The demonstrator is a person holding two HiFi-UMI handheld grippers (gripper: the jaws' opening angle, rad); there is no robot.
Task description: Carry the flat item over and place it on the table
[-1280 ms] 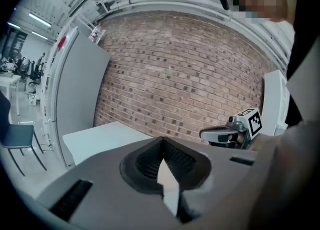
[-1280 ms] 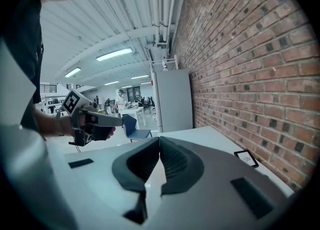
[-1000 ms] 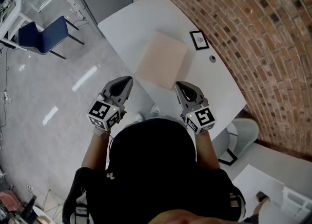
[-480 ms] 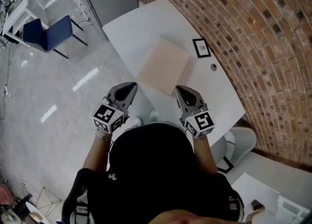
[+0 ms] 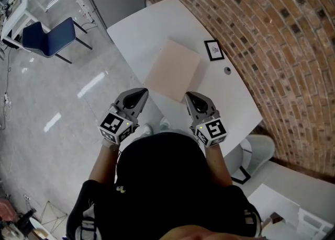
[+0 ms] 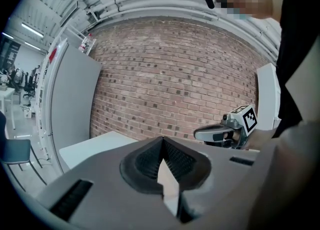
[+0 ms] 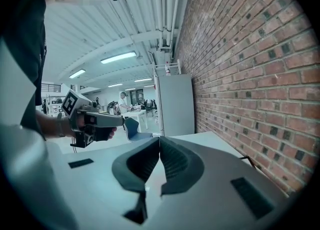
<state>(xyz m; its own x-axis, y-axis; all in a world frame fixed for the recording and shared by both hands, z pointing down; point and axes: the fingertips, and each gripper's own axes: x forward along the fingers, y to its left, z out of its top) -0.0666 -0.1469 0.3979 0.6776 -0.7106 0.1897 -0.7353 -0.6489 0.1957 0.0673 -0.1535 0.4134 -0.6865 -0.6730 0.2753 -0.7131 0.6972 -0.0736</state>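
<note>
Jaws of both grippers are pressed together with nothing between them. The left gripper [image 5: 141,94] and the right gripper [image 5: 189,98] hover side by side at the near end of the table [image 5: 141,30], tips pointing at the board [image 5: 172,69]. The board, a pale flat panel, lies flat on the table. Its near edge is just beyond the two tips and, as far as the head view shows, apart from them. Placement appears done. Its left corner sits close to the table's left edge, and a small framed card [image 5: 213,49] lies just beside its far right corner. Risk: a closed tip drifting forward would push the board, sliding it towards that edge or into the card. A re-grasp attempted with the jaws unopened would do likewise. Whether the board overhangs anywhere cannot be told.
</note>
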